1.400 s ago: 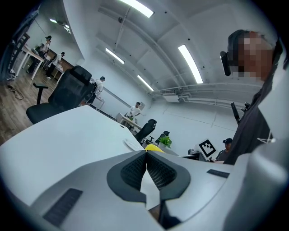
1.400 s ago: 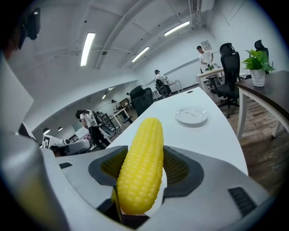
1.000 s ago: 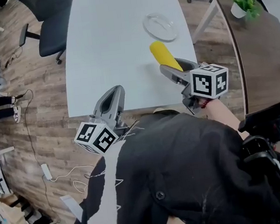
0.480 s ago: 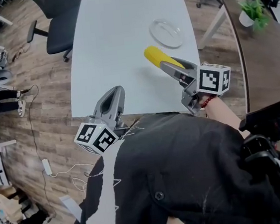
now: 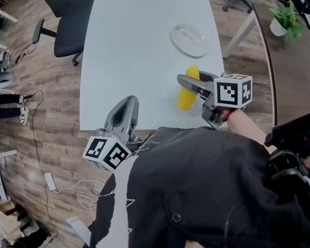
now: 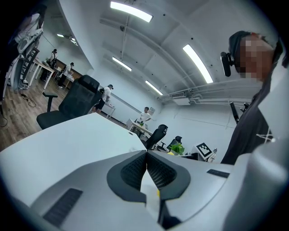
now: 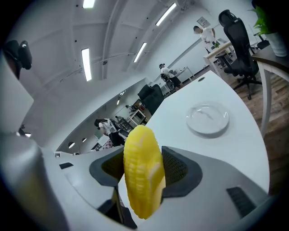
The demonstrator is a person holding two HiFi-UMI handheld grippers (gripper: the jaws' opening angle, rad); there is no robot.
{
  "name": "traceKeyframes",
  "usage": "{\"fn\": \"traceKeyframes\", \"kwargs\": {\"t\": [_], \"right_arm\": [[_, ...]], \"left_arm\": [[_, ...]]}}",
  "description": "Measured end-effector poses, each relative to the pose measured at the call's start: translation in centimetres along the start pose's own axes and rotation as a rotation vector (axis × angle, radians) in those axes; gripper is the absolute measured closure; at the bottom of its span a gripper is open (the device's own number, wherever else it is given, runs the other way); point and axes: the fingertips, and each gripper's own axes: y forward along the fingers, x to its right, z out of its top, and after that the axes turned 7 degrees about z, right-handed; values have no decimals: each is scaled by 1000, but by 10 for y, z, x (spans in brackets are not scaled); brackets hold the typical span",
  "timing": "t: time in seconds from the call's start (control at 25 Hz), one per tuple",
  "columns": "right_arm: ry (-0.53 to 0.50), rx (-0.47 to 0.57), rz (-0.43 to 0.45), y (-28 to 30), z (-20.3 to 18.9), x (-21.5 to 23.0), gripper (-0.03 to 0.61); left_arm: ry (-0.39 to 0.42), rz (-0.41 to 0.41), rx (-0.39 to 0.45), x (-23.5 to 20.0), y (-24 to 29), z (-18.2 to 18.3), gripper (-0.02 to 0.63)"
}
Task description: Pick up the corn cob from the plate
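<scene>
**Corn cob off the plate, gripped in your right gripper**

The corn cob [image 5: 187, 92] sits just right of centre in the head view, over the near edge of the white table [image 5: 135, 50]. It hangs tilted, its lower end pointing toward the bottom of the frame. Your right gripper [image 5: 193, 79] has it: in the right gripper view the yellow cob [image 7: 142, 176] stands between the two dark ribbed pads and fills the gap of that gripper [image 7: 142, 155]. The jaws have just been closing, with the cob between them and the pads pressed against its sides.

The clear plate [image 5: 189, 40] lies higher in the head view, toward the upper right of the table, well apart from the cob. In the right gripper view it shows at centre right [image 7: 208, 119], flat on the tabletop beyond the jaws.

Your left gripper [image 5: 127, 101] is at lower left of the head view, at the table's near edge. In the left gripper view its jaws [image 6: 146, 154] meet at the tips with nothing between them.

A black office chair [image 5: 72, 30] stands at the upper left, on the wooden floor beside the table.
</scene>
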Motion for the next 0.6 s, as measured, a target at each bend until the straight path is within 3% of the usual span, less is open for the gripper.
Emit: {"fn": "traceKeyframes", "kwargs": {"t": [0.6], "right_arm": [[11,7,13,1,0,4,344]], "left_arm": [[12,32,12,-5,-7,-5,600]]}}
